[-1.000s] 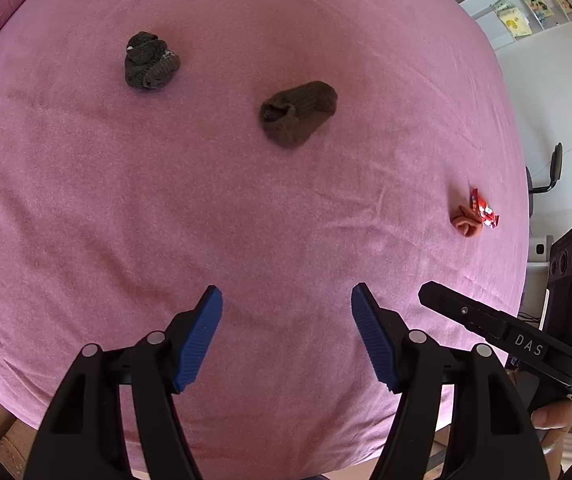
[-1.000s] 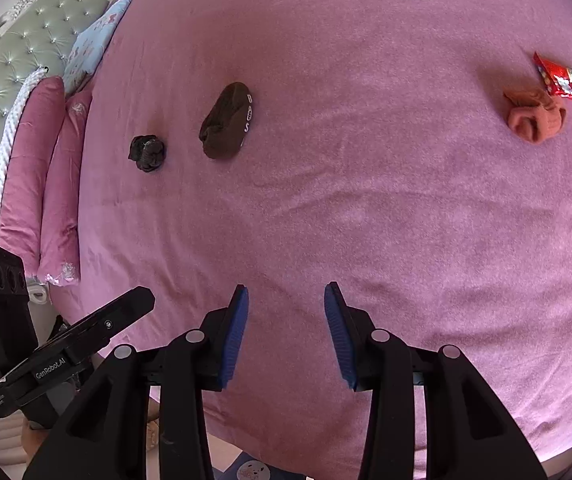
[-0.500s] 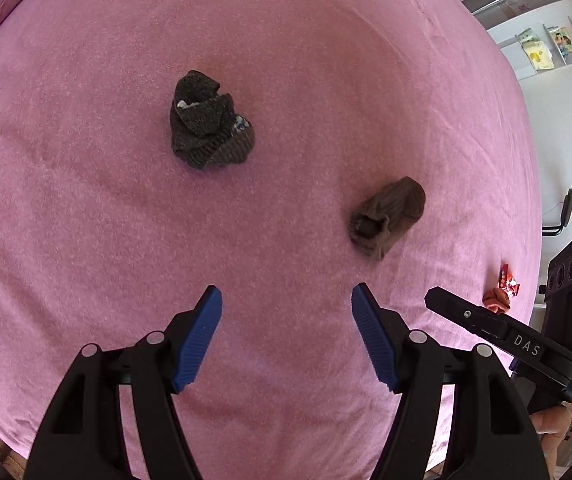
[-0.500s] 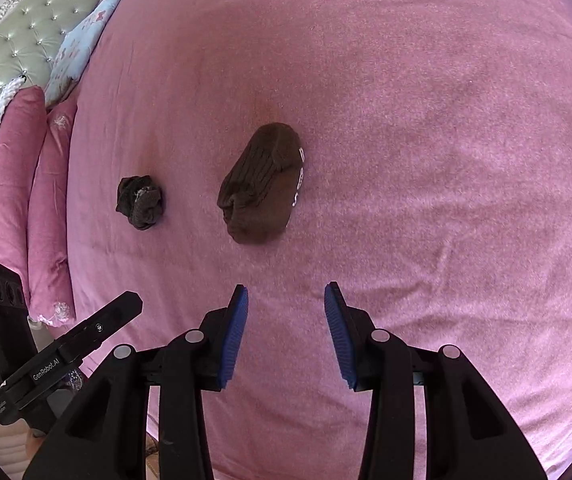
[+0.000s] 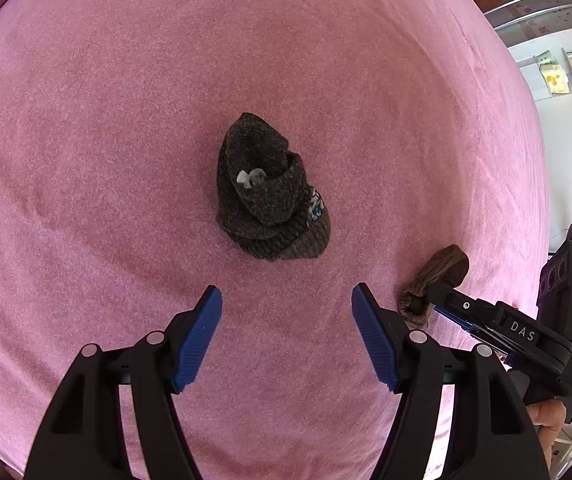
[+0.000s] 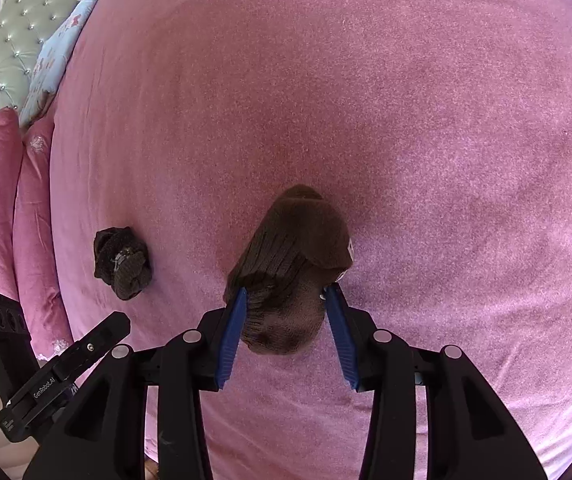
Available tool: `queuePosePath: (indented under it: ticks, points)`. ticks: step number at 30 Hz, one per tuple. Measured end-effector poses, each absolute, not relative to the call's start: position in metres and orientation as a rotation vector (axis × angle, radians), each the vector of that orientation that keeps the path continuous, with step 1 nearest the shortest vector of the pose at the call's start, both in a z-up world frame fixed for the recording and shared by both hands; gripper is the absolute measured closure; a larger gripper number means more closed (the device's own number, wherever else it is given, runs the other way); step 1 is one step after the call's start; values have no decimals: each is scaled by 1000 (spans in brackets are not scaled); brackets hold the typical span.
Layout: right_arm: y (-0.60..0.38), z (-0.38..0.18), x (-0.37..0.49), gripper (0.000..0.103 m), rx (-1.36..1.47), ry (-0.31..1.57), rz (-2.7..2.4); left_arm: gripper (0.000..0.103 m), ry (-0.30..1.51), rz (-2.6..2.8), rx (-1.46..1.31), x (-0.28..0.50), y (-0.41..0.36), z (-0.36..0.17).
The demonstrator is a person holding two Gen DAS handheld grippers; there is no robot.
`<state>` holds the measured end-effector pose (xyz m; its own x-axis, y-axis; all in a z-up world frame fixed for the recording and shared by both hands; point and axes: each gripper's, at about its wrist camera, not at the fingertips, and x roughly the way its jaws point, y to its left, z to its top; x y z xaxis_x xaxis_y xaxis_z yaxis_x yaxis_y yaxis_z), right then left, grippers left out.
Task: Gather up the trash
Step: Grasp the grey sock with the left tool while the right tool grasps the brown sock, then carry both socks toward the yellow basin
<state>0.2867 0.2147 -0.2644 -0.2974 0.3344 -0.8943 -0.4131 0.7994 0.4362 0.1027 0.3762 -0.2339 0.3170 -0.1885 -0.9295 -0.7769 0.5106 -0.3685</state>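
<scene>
A dark grey balled sock point(image 5: 269, 196) lies on the pink bed cover point(image 5: 85, 120), just ahead of my open, empty left gripper point(image 5: 286, 304). It also shows in the right wrist view point(image 6: 122, 261). A brown sock point(image 6: 292, 264) lies between the blue pads of my right gripper point(image 6: 286, 300), whose jaws stand open around its near end, touching or almost touching its sides. In the left wrist view the brown sock point(image 5: 438, 280) lies at the right, partly hidden by the right gripper's body point(image 5: 498, 328).
Pink pillows point(image 6: 9, 208) and a floral blue pillow point(image 6: 55, 60) lie against a green tufted headboard point(image 6: 1, 52) at the left. The bed's right edge, a white wall and shelves with booklets point(image 5: 558, 68) show in the left wrist view.
Both grippers moved forward and down toward the bed. The grey sock is now close before the left gripper. The brown sock is now between the right gripper's pads.
</scene>
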Motion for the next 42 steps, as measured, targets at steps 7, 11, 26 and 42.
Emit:
queuePosePath:
  ticks: [7,11,26,42]
  points:
    - [233,-268,287,57,-99,1719,751,34,1218,511,-1009,118,397,-245]
    - [238,-269,286,60,-134,1707,755,33,1221,524,-1008,132,411,-249]
    - [201,-254,282,92,-133,1681,800,59,1256,490,-1021,166,382,-263]
    - [96,-227,233,94,-70,1748,826,59,1326,315,-1016,133,213,-253]
